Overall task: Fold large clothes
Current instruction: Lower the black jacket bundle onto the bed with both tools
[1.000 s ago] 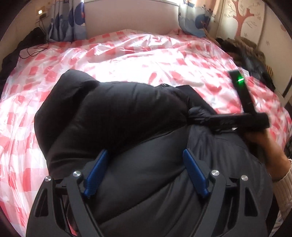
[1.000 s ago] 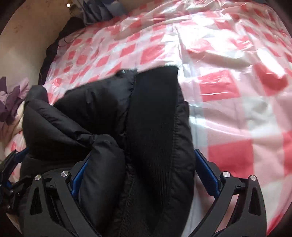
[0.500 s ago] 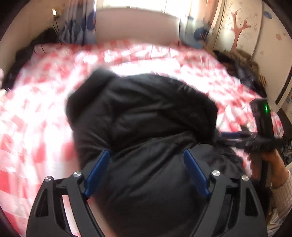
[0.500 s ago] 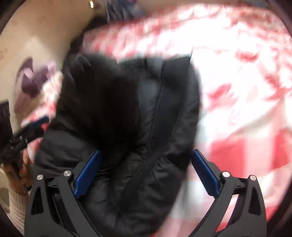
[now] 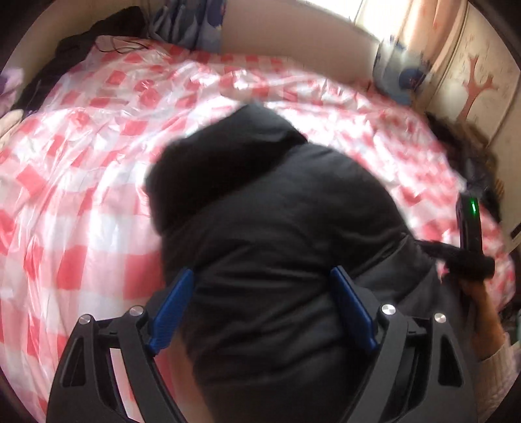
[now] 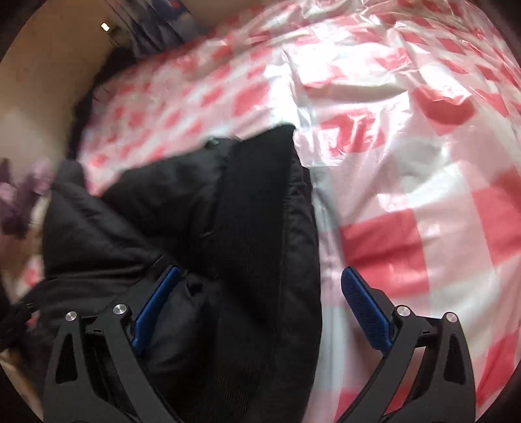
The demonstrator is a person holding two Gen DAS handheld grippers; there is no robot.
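Note:
A black puffer jacket (image 5: pixel 276 211) lies bunched on the red-and-white checked bed cover (image 5: pixel 81 201). My left gripper (image 5: pixel 262 271) hovers over its near part, jaws wide and still opening, with padded fabric bulging between the blue pads but not pinched. The right gripper's body (image 5: pixel 469 257), held by a hand (image 5: pixel 478 293), shows at the jacket's right edge. In the right wrist view my right gripper (image 6: pixel 262 270) stands open over the jacket (image 6: pixel 254 211); its left pad is over the fabric, its right pad over bare bed cover (image 6: pixel 407 211). A ribbed black band runs down the jacket's middle.
The bed's headboard (image 5: pixel 293 35) and patterned curtains (image 5: pixel 189 22) stand at the far side. Dark clothes (image 5: pixel 472 156) are heaped by the wall at right, and more dark items with a cable (image 5: pixel 97 35) lie at the far left corner.
The left wrist view has swung left, so the jacket now sits more to the right. The right gripper has drawn back from the jacket's middle to its right edge, its right pad now clear of fabric.

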